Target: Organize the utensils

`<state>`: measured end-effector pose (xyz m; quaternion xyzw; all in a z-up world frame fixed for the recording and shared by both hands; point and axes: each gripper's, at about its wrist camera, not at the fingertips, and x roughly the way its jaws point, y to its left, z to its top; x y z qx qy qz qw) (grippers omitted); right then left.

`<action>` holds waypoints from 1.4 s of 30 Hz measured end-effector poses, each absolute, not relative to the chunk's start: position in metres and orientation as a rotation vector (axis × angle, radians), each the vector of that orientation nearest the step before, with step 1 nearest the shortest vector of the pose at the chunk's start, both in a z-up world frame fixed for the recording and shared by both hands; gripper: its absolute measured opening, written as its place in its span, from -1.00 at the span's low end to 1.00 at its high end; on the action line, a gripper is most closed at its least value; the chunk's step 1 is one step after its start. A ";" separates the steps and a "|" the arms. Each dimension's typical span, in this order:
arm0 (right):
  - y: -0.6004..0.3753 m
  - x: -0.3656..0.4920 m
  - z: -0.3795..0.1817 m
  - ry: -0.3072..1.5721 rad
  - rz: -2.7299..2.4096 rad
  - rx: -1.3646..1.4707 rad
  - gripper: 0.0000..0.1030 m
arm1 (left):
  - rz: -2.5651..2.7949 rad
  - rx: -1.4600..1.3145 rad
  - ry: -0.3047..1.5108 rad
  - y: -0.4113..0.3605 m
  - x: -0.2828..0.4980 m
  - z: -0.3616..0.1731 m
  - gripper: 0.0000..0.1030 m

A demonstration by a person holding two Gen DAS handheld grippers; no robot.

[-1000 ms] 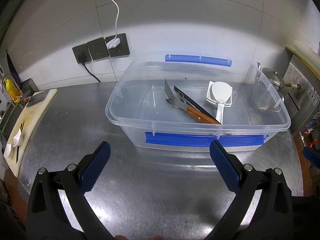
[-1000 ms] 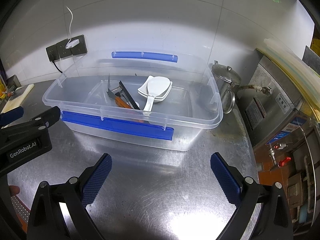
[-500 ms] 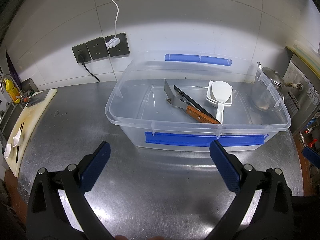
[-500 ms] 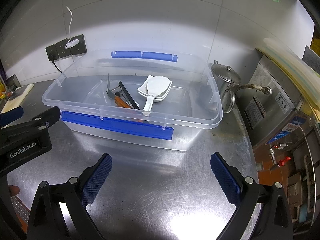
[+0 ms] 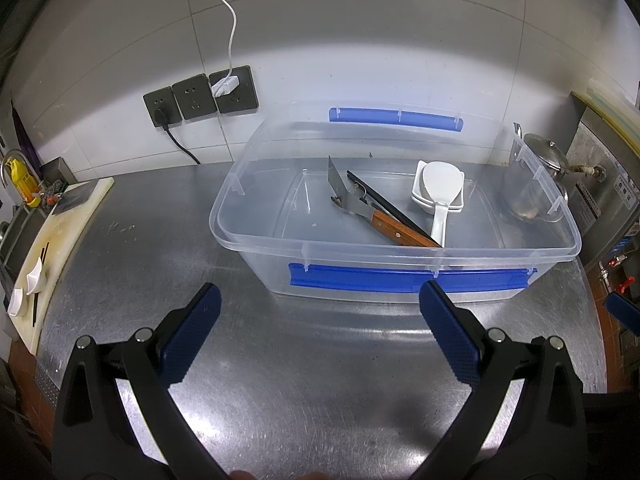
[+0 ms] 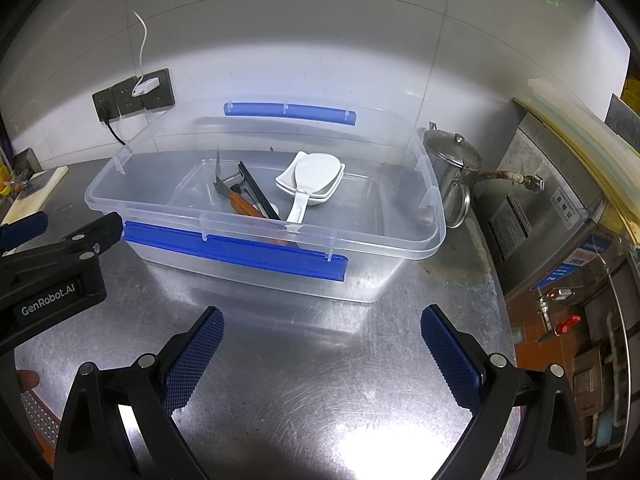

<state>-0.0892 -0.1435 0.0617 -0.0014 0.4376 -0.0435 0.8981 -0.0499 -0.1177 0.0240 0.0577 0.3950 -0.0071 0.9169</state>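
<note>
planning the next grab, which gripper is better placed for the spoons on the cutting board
Left, probably. The white spoons lie on the white cutting board at the far left, nearest the open left gripper; the open right gripper is farther right.

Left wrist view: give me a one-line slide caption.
Open left hand-held gripper before a clear bin holding a scraper and white spoons.

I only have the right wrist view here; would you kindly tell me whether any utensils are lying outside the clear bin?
Observer: Yes, two small white spoons lie on the cutting board at the far left.
Operator: Thank you. Is anything else with them?
Observer: Dark chopsticks lie beside the spoons on that board.
Operator: And is the left gripper free?
Observer: The left gripper is open and empty, short of the bin.
</note>
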 end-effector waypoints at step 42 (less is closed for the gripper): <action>-0.142 -0.088 0.059 0.919 -0.085 -0.009 0.90 | -0.020 0.123 0.821 -0.114 -0.047 0.020 0.85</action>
